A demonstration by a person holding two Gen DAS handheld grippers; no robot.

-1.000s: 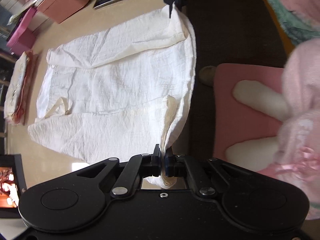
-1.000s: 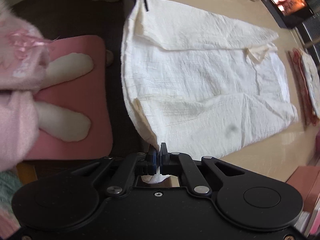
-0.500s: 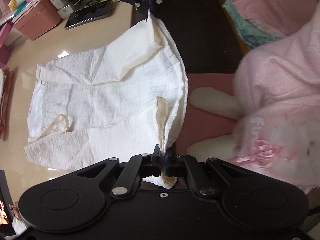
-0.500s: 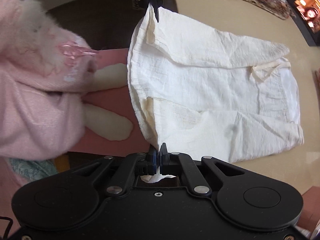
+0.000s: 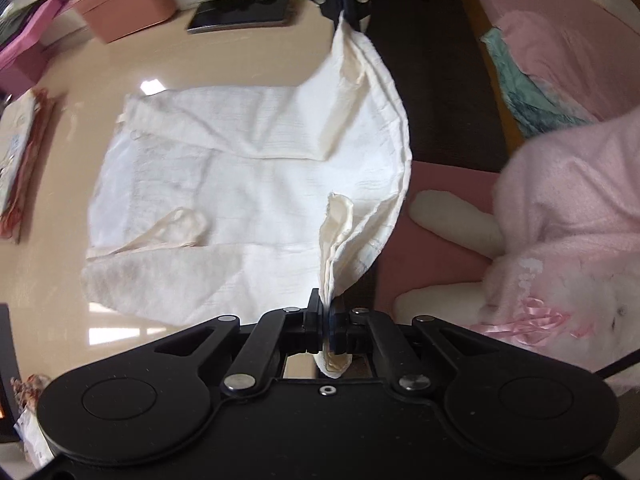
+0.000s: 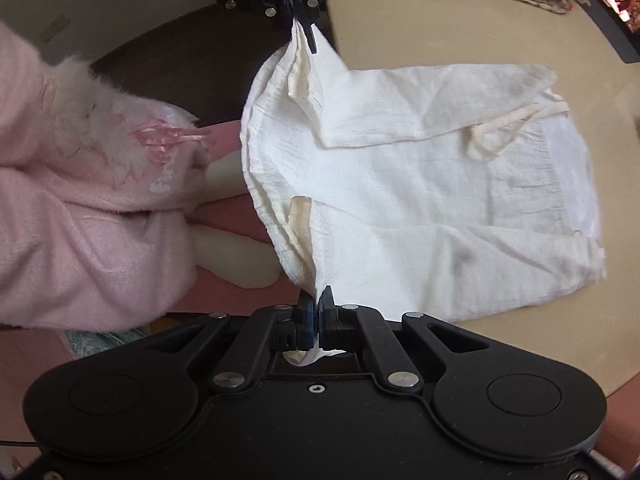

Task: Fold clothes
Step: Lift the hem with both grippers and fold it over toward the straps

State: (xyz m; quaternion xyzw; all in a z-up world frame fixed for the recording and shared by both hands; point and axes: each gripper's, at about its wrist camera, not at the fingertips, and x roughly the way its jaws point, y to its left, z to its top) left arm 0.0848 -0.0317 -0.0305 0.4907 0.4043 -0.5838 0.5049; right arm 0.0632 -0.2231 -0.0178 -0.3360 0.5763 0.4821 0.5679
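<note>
White garment (image 5: pixel 256 184) on beige table (image 5: pixel 60 288), near hem lifted off table edge. Left gripper (image 5: pixel 325 320) clamped on one hem corner, right gripper (image 6: pixel 315 312) clamped on other. Risk: thin pinch slips, or far part drags and bunches instead of folding. Table's near edge under hem; bare room beyond garment, pink box (image 5: pixel 124 8) and tablet (image 5: pixel 244 12) farther off.

Matte black left gripper (image 5: pixel 326 322) and right gripper (image 6: pixel 316 312) — silver screws, blue pads — and the person wears fluffy pink sleeves (image 6: pixel 80 200) with ribbon.
</note>
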